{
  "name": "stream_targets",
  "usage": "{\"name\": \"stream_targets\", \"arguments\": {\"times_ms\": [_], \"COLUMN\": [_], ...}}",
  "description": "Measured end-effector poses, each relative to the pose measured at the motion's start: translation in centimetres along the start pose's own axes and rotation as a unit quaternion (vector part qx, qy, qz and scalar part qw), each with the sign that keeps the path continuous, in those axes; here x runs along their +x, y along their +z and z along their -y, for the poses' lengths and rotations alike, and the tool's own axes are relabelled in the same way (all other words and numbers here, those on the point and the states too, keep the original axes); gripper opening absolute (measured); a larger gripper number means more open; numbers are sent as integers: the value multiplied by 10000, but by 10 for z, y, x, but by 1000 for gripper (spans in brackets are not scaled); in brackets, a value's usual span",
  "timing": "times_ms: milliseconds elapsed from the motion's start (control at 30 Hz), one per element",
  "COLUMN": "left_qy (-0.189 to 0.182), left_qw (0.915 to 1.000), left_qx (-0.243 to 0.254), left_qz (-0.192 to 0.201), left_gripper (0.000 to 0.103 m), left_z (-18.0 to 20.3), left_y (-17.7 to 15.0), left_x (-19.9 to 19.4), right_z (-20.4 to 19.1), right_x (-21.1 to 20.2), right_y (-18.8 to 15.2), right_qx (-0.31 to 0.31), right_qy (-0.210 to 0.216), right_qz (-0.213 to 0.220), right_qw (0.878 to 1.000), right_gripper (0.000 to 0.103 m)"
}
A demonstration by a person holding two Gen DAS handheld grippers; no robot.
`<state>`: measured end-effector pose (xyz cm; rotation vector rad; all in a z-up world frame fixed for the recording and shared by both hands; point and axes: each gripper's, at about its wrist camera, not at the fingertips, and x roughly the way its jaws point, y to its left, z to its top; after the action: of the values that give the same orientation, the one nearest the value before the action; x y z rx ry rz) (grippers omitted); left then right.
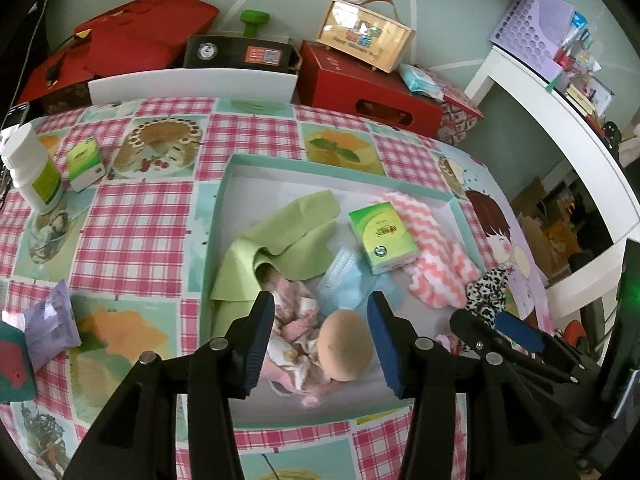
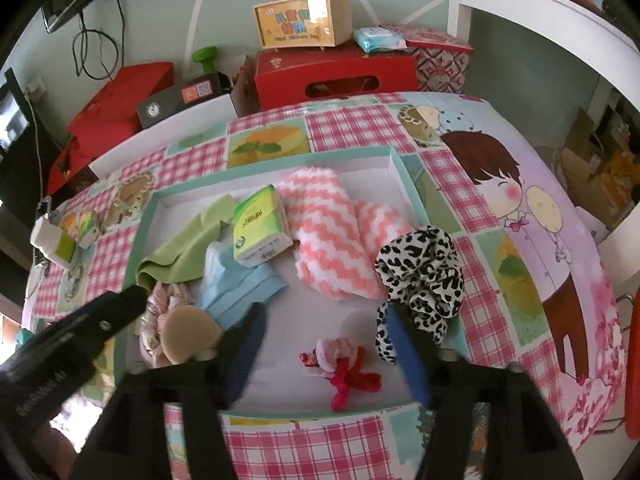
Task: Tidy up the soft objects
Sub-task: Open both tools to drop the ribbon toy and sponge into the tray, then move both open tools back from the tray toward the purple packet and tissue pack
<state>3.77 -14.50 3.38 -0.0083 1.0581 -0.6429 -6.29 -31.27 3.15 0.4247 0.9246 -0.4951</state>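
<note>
I am sorting soft items into the tray (image 2: 400, 160); both tools stand wide, holding nothing. The right tool (image 2: 328, 348) hangs over the pink hair tie (image 2: 340, 364), at 6 o'clock of the striped sock (image 2: 332, 232); next I pick from the bench

In my right wrist view the tray (image 2: 140, 240) fills the middle of the frame on the table (image 2: 360, 128). Inside it, the tissue pack (image 2: 262, 226) lies at centre left, partly on the folded cloth (image 2: 188, 248) to its left. The fluffy sock (image 2: 332, 236) lies right of the pack. The scrunchie (image 2: 420, 276) sits on the tray's right edge. The small hair tie (image 2: 344, 368) lies at lower centre.
</note>
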Motion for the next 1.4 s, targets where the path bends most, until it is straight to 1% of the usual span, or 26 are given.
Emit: {"name": "stream_targets", "arguments": {"times_ms": [33, 67, 167, 233, 300, 333, 367, 400, 433, 500, 733, 933, 1000, 1067, 1200, 1300, 1400], "left_qy": [31, 64, 152, 211, 279, 313, 366, 440, 556, 681, 737, 680, 610, 613, 653, 761, 778], "left_qw": [10000, 10000, 9998, 9997, 9996, 9994, 9993, 9990, 9984, 9976, 9973, 9976, 9981, 9980, 9977, 9969, 9962], "left_qx": [-19, -38, -84, -105, -106, -112, -117, -110, -79, -36, -56, -83, -80, -128, -167, -194, -320], "left_qz": [-2, -3, -22, -21, -18, -10, 15, 55, 107, 132, 22, -59, -97, -45, -25, -95, -207], "left_gripper": [56, 58, 58, 59, 63, 73, 87, 92, 97, 97, 97, 97, 97, 97, 97, 97, 97], "left_z": [-1, -3, -6, -8, -9, -10, -11, -11, -11, -12, -17, -19, -21, -25, -32, -38, -47], "left_y": [0, 0, 0, 0, 0, 0, 0, 0, 0, 0, 0, 0, 2, 4, 8, 9, 10], "left_x": [0, 0, 1, 1, 2, 2, 2, 2, 1, 2, 6, 6, 4, -1, -8, -10, -10], "right_z": [0, 0, 0, 0, 0, 1, 1, 2, 2, 3, 2, 5, 6, 5, -4, -14, -26], "right_x": [1, 2, 7, 9, 11, 12, 13, 13, 14, 13, 15, 15, 12, 6, -1, 3, 6], "right_y": [-1, -1, -2, -2, -3, -3, -3, -3, -3, -2, -3, -2, -1, 1, 3, 2, -1], "right_qx": [-4, -6, -24, -51, -60, -54, -43, -51, -52, -45, -41, 32, 55, 73, 1, -115, -283], "right_qy": [-20, -31, -92, -157, -226, -269, -303, -328, -368, -461, -447, -469, -479, -428, -259, -170, -130], "right_qz": [-22, -52, -155, -212, -250, -266, -274, -277, -264, -243, -265, -253, -186, -48, 120, 56, -9], "right_qw": [10000, 10000, 9998, 9996, 9994, 9993, 9992, 9991, 9990, 9986, 9986, 9986, 9987, 9990, 9996, 9998, 9995], "right_gripper": [71, 71, 73, 77, 80, 83, 84, 89, 96, 103, 103, 103, 103, 103, 103, 103, 103]}}
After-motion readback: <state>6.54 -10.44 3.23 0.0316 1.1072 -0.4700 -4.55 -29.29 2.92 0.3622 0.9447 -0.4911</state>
